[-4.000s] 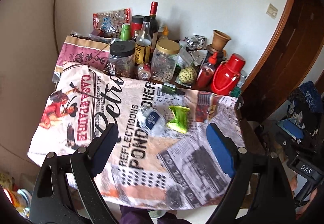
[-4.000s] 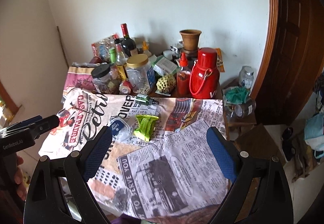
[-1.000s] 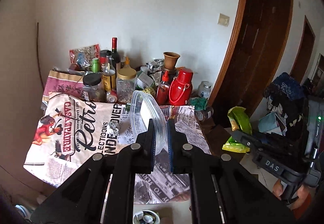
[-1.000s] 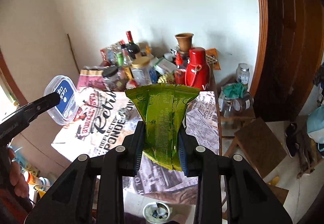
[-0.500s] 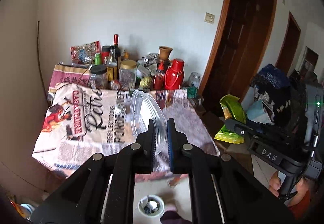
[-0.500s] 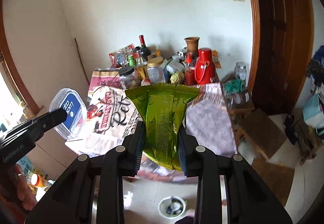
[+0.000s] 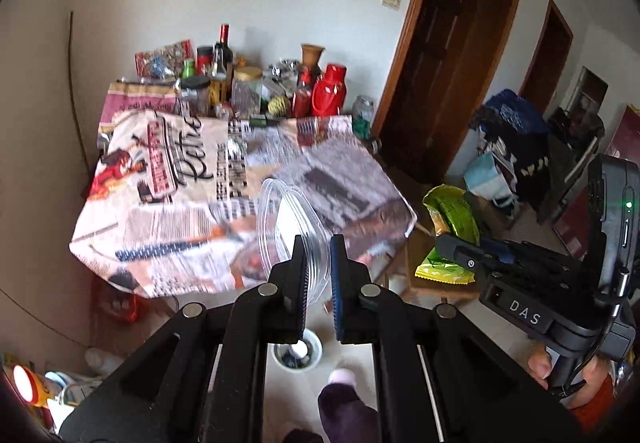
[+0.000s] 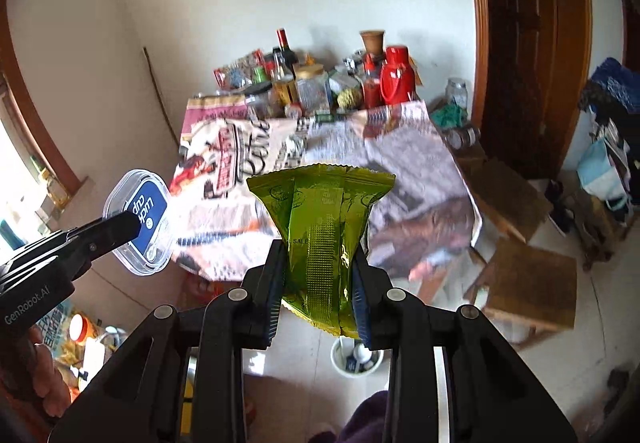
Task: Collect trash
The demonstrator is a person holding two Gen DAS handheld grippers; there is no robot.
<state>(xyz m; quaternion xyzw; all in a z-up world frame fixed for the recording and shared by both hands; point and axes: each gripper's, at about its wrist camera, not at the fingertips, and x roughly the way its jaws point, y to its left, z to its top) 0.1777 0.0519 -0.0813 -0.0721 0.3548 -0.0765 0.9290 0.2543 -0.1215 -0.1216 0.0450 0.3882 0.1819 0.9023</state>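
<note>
A: Well, both items are being held clear of the table (image 8: 476, 219) edge, over open floor where a small white bin (image 8: 356, 357) is standing.

B: The bin is being half hidden by the right gripper (image 8: 318, 283), whose fingers are being pressed shut on the green wrapper (image 8: 320, 227), long axis upright.

A: The clear plastic lid (image 7: 286, 227) is being pinched edge-on by the left gripper (image 7: 318, 275), pointing up and away.

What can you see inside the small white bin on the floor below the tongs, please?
The small white bin on the pale tiled floor holds a white rounded item and darker scraps. The crinkled green foil wrapper covers its near rim, and whatever lies deeper is hidden.
</note>
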